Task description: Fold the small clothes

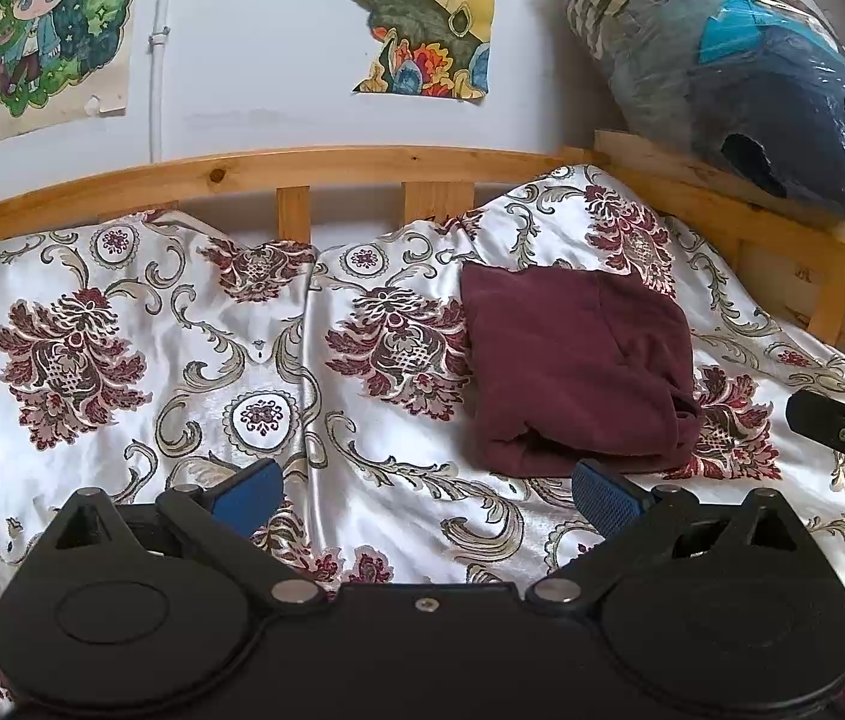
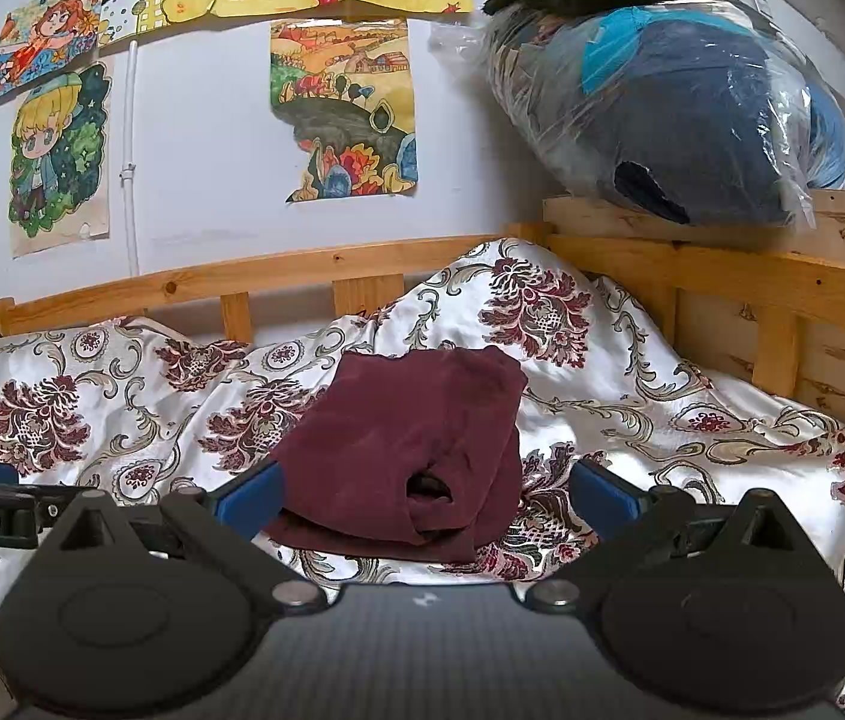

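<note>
The dark maroon soft-knit garment, folded into a compact rectangle, is lying on the glossy white floral-patterned bedspread, near the pale wooden slatted bed rail behind it, probably parked there as finished. The left claw is hovering just short of the garment's near edge, fingers apart and empty. The right claw is likewise spread wide, framing the garment's near corner without gripping.
</note>
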`<state>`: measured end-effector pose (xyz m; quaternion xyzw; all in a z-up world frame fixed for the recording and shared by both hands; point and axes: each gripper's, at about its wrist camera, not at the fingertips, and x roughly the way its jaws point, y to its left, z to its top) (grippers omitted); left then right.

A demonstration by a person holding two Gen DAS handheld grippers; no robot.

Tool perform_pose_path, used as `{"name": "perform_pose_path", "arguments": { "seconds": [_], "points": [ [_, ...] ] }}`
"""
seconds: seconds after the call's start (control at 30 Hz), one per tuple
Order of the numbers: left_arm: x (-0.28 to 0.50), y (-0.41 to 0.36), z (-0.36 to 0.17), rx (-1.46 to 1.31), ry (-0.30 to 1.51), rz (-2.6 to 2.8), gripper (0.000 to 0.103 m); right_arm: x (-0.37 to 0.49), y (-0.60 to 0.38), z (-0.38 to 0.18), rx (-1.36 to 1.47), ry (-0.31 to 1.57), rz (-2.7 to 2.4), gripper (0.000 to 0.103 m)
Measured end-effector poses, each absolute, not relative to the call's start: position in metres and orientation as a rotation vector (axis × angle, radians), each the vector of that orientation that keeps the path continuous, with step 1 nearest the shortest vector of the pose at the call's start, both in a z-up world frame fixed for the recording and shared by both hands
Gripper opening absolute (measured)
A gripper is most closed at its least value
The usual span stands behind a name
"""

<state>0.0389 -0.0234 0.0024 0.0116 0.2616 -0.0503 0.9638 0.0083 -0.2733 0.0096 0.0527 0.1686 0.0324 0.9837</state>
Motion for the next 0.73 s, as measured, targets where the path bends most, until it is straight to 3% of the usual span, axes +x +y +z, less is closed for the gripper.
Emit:
{"name": "perform_pose_path", "arguments": {
  "seconds": [0.73],
  "points": [
    [0.043,-0.022,-0.009,0.021,0.574,-0.068,0.102,0.01,-0.273,0.003,0.104,0.349,0.064,0.103]
  ]
}}
